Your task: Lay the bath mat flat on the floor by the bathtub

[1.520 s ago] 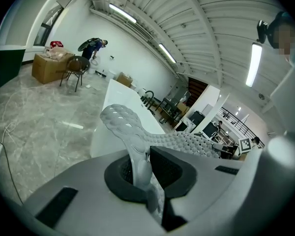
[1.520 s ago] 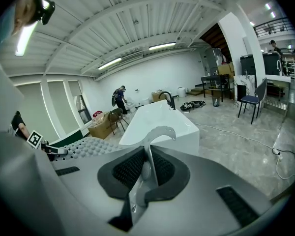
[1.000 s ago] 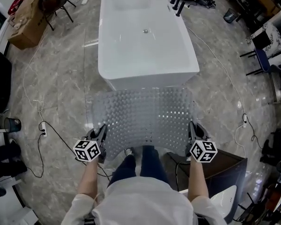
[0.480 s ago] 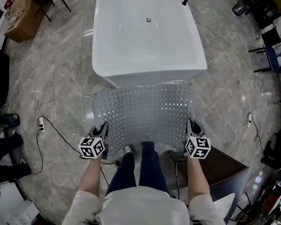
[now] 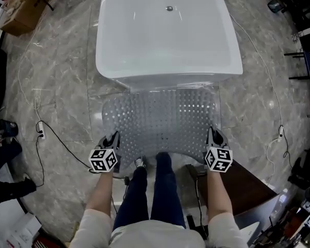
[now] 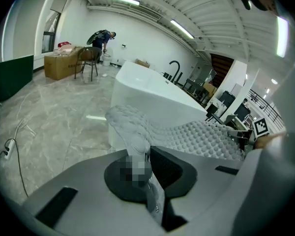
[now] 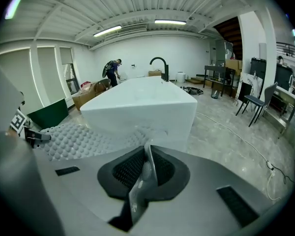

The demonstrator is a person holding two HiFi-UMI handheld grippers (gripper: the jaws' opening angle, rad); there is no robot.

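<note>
Head view, looking down past the person's arms: a translucent grey, bumpy, perforated rubber bath mat (image 5: 163, 119) hangs spread between the two tools. It sits just in front of the near end of the white freestanding bathtub (image 5: 168, 35), above the grey marble floor (image 5: 57, 81). The left hand-held gripper (image 5: 114, 138) is clamped tight on the mat's near left corner, and the right hand-held gripper (image 5: 212, 134) likewise on its near right corner. The mat's middle sags a little; whether its far edge touches the floor, I can't tell. A black cable (image 5: 67, 149) trails off to the left.
</note>
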